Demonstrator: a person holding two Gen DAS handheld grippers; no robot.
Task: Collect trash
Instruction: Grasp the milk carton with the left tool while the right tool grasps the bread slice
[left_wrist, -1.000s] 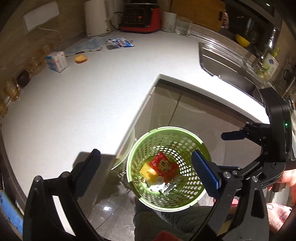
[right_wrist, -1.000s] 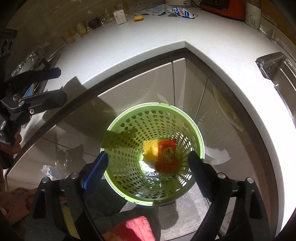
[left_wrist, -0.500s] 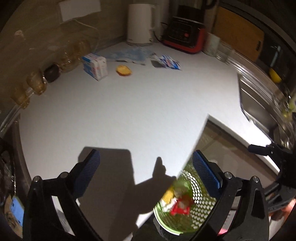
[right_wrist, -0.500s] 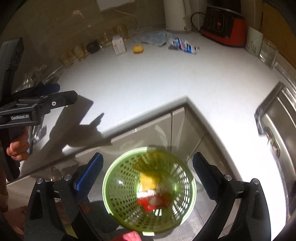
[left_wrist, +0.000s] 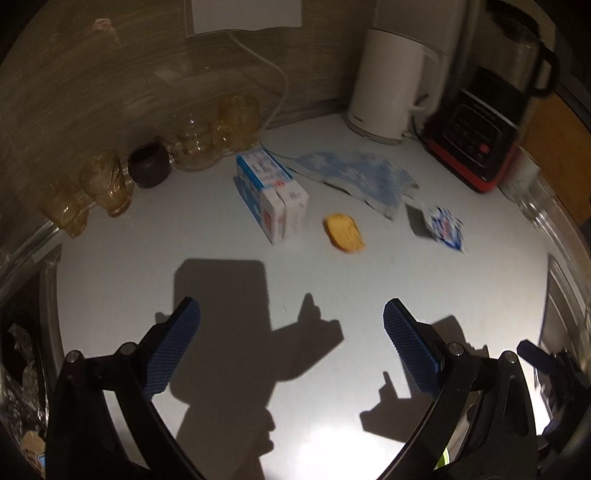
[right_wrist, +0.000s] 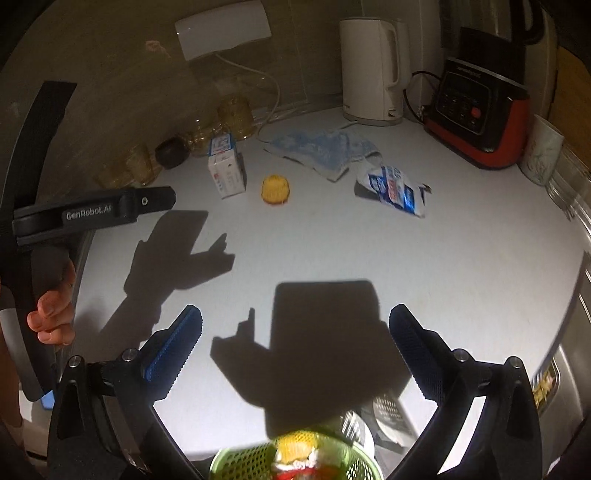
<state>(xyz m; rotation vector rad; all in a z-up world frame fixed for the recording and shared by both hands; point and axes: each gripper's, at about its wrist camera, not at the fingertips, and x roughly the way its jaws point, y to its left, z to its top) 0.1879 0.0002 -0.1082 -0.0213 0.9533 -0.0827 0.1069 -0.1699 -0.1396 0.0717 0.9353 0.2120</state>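
On the white counter (left_wrist: 221, 291) lie a blue-and-white carton (left_wrist: 271, 197), a yellow food scrap (left_wrist: 344, 232), a crumpled blue-and-white wrapper (left_wrist: 445, 228) and a blue cloth-like sheet (left_wrist: 354, 181). The right wrist view shows the carton (right_wrist: 226, 170), scrap (right_wrist: 276, 189), wrapper (right_wrist: 393, 190) and sheet (right_wrist: 319, 149) too. My left gripper (left_wrist: 291, 328) is open and empty above the counter, short of the carton and scrap. My right gripper (right_wrist: 295, 334) is open and empty. The green basket (right_wrist: 240, 461) holding trash sits at that view's bottom edge.
A white kettle (left_wrist: 391, 85), a red-and-black appliance (left_wrist: 476, 147), amber glass jars (left_wrist: 103, 184) and a dark pot (left_wrist: 149, 166) line the back wall. A cup (right_wrist: 541, 155) stands at the right. The left gripper's body (right_wrist: 92, 210) shows at the left.
Both grippers have lifted from over the green basket up over the counter, toward the trash at the back. Both stay open and empty.
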